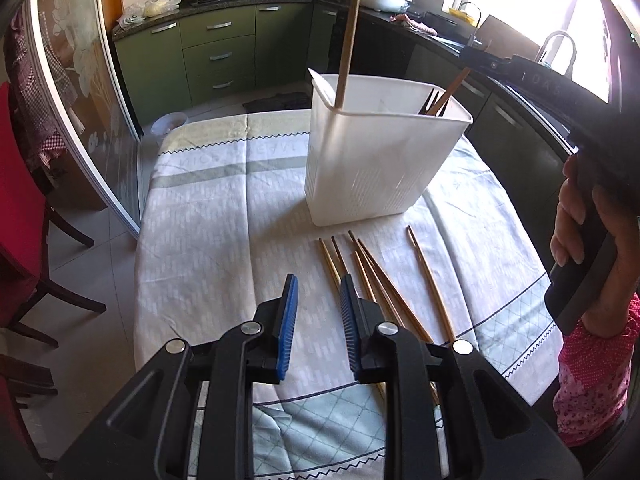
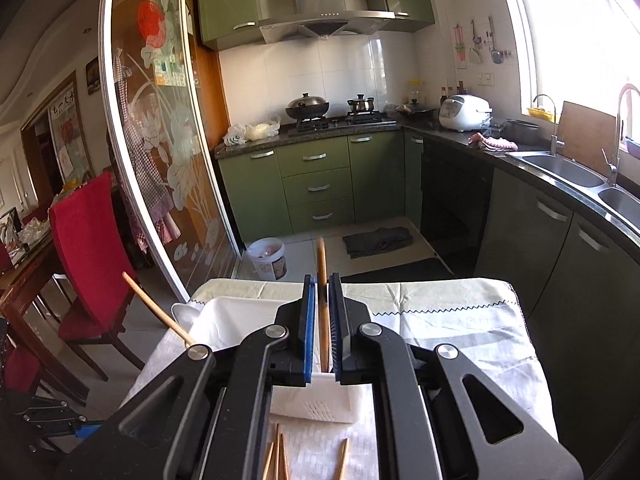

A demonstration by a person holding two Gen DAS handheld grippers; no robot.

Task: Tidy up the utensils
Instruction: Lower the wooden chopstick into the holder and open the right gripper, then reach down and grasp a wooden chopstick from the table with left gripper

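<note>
A white plastic utensil holder (image 1: pixel 376 160) stands on the clothed table, with a wooden handle (image 1: pixel 347 50) upright in its left corner and chopsticks (image 1: pixel 444 94) in its right. Several wooden chopsticks (image 1: pixel 384 280) lie on the cloth in front of it. My left gripper (image 1: pixel 319 289) is open and empty, just above the near ends of the loose chopsticks. My right gripper (image 2: pixel 322 286) is shut on a wooden chopstick (image 2: pixel 321 258), held above the holder (image 2: pixel 236 322). Loose chopsticks (image 2: pixel 280 456) show below it.
The table carries a pale patterned cloth (image 1: pixel 208 232). A red chair (image 2: pixel 90 256) and a glass sliding door (image 2: pixel 160 152) stand to the left. Green cabinets (image 2: pixel 316 184), a stove and a sink (image 2: pixel 560 168) line the back and right. A white bucket (image 2: pixel 268 258) sits on the floor.
</note>
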